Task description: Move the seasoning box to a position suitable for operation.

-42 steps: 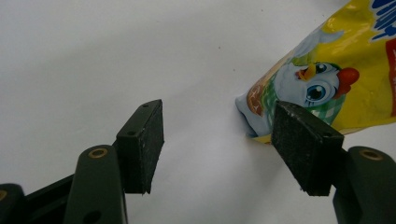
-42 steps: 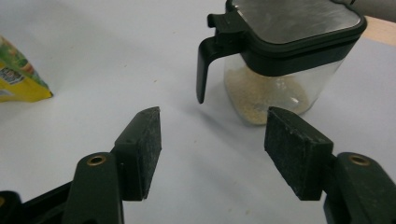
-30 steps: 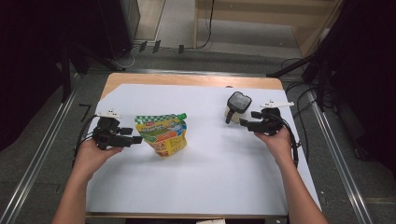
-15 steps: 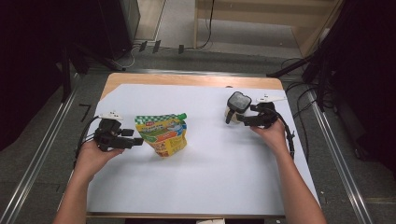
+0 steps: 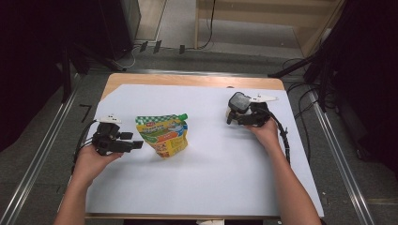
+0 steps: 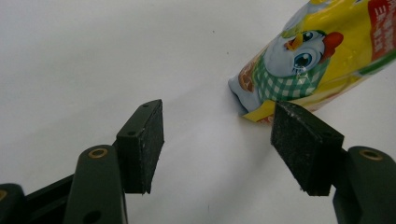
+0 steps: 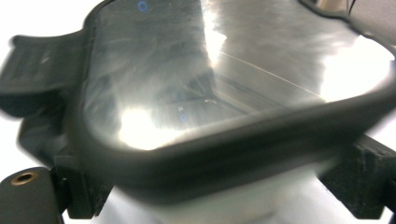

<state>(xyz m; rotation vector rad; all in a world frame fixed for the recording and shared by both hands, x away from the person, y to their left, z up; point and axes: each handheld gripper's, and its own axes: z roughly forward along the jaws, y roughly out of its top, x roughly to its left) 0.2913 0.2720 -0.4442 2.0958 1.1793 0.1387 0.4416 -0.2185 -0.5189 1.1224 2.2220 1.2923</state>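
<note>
table: a white sheet covers the table [image 5: 197,187]; both things lie on it, well apart from each other.
pouch: a yellow spouted pouch [image 5: 163,134] with a cartoon bird print and a green cap lies flat just ahead of the left gripper, its lower corner near the right pad in the left gripper view [image 6: 299,56].
pouch handling: i judge it soft and light, the film is glossy so it can slip; the sealed edge or the stiff neck under the cap looks like a safer place to take hold than the full belly, which can bulge away.
container: a dark container with a clear lid [image 5: 238,104] sits directly in front of the right gripper, so close that the lid [image 7: 224,74] fills most of its view, and its rim reaches between the two pads.
container handling: it looks rigid and light, the lid smooth and shiny; a hold across the thick black rim seems better than on the slick lid face.
left gripper: the left gripper [image 5: 136,145] has its jaws wide apart, nothing between the pads, the pouch is not touched.
right gripper: the right gripper [image 5: 233,118] has just been opening its jaws; the rim stands between them, but i cannot tell if the pads press it.
</note>
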